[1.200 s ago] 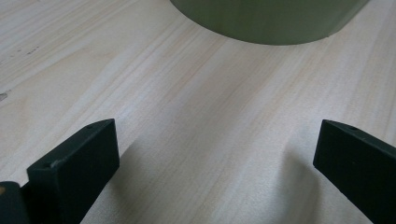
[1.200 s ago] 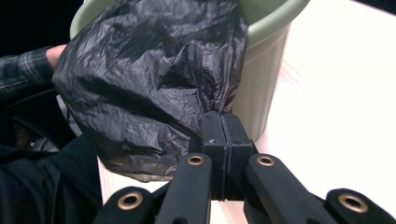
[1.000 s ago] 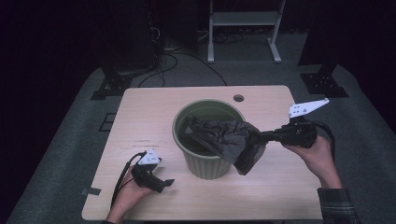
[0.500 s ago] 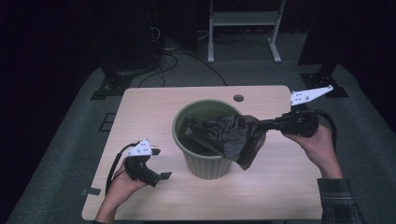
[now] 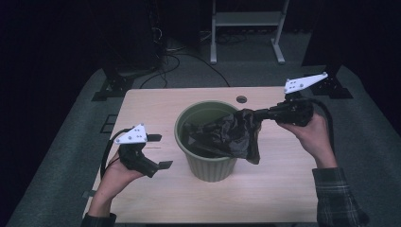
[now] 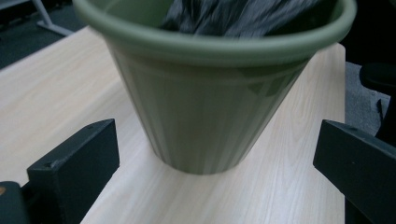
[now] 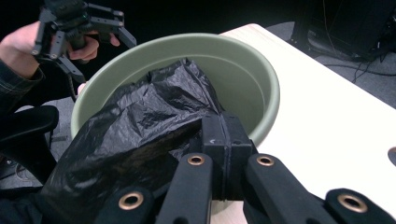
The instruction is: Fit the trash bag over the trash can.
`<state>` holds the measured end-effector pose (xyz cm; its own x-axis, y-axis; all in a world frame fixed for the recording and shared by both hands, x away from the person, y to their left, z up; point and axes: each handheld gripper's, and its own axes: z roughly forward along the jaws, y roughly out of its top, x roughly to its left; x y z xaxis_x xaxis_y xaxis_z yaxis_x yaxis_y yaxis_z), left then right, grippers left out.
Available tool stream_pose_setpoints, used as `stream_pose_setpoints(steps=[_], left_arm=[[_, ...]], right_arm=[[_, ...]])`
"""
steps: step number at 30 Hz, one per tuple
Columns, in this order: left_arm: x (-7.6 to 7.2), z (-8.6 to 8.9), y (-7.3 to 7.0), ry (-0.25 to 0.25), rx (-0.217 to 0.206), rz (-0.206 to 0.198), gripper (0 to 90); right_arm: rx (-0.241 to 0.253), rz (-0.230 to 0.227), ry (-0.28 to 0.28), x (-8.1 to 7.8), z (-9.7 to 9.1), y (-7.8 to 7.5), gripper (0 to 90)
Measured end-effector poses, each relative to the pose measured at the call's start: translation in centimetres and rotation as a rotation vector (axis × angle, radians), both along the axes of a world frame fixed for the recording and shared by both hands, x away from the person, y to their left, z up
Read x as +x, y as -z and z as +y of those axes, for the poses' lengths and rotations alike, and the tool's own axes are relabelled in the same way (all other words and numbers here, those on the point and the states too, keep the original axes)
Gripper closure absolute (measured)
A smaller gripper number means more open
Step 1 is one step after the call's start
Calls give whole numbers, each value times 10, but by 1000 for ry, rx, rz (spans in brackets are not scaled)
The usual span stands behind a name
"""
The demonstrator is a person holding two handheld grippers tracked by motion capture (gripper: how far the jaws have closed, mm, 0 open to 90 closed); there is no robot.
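Note:
A green plastic bin stands in the middle of the wooden table. A crumpled black plastic bag lies partly inside it and hangs over its right rim. My right gripper is shut on the bag's edge above that rim; in the right gripper view its jaws pinch the bag in front of the bin. My left gripper hovers open above the table left of the bin, pointing at it. The bin's wall stands ahead of its wide jaws, with nothing between them.
A round cable hole sits in the table's far edge. Dark floor with cables, stand feet and a metal rack lies behind the table. Bare tabletop lies in front of the bin and on both sides.
My left gripper has risen off the table and now points at the bin. My right gripper has lifted the bag's edge up and toward the far right, stretching the bag.

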<state>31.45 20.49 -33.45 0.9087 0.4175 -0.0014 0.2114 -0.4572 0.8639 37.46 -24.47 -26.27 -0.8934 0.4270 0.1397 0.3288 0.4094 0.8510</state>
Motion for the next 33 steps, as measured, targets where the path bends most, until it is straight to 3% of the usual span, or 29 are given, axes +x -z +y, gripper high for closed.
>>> stream_pose_setpoints(steps=[11,16,21,28,33], left_arm=[[14,-25,-34,90,-45,-41,43],[29,-41,-39,114,-59,-26,104],[45,-54,-48,152,-89,-36,186],[61,-74,-56,181,-103,-46,192],[71,-87,-51,189,-84,-26,192]], right_arm=[[-14,-13,-31,16,32,-5,898],[-20,-17,-50,22,47,-6,898],[-31,-26,-68,28,63,-10,898],[-39,-46,-97,32,86,-14,898],[-23,-51,-114,34,96,-20,898]])
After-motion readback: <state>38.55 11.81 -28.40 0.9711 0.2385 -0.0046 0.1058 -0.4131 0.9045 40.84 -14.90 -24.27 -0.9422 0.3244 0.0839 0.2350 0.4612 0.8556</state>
